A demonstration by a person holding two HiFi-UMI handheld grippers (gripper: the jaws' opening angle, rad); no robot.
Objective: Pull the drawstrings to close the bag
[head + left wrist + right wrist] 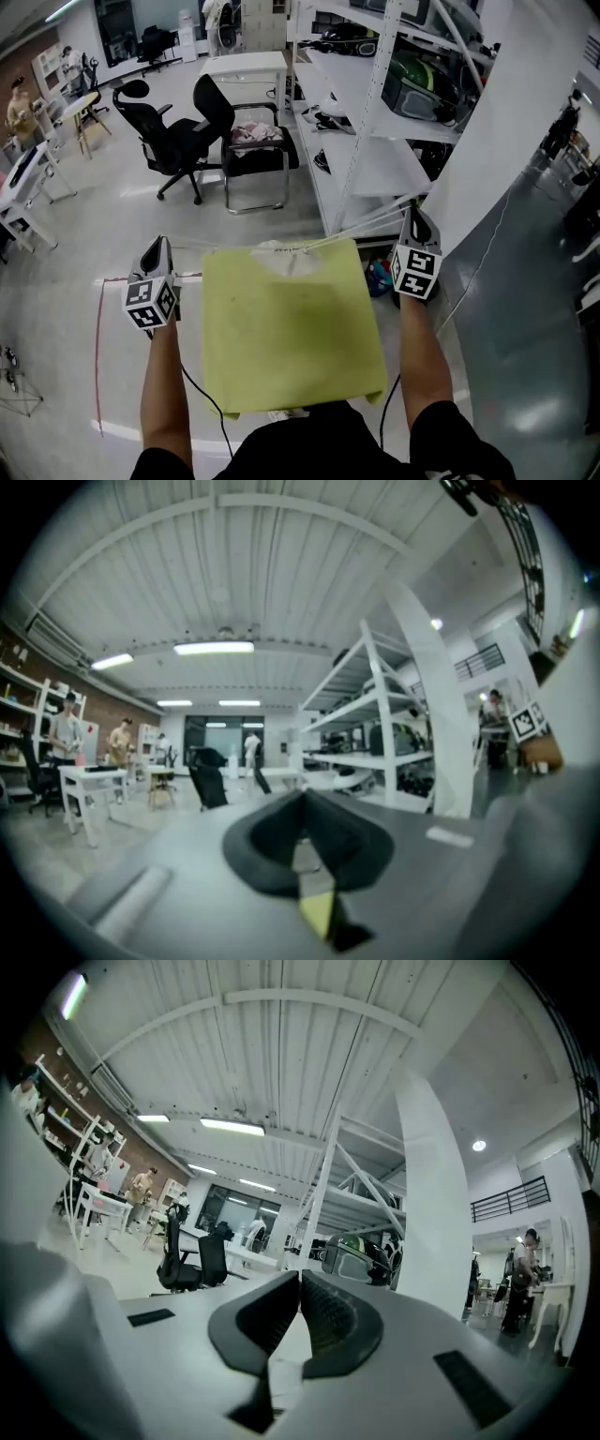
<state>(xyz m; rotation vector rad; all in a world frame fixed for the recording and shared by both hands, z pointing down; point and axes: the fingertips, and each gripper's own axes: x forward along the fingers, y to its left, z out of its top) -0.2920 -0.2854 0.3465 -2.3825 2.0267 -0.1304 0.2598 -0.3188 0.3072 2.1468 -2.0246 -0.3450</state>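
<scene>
Jaws of the left tool are pressed together, with a pale strip of the drawstrings pinched between the dark pads and a scrap of yellow just below. Just right of it, between the two tools, hangs the one bag. It is a flat, square, yellow-green cloth sack with a matte surface, its top edge puckered around a pale opening. From that gathered mouth thin white cords run taut up and rightward, and at least two strands show. They end at the right tool, just above the bag's top right corner, its ribbed pads clamped on the cord.
</scene>
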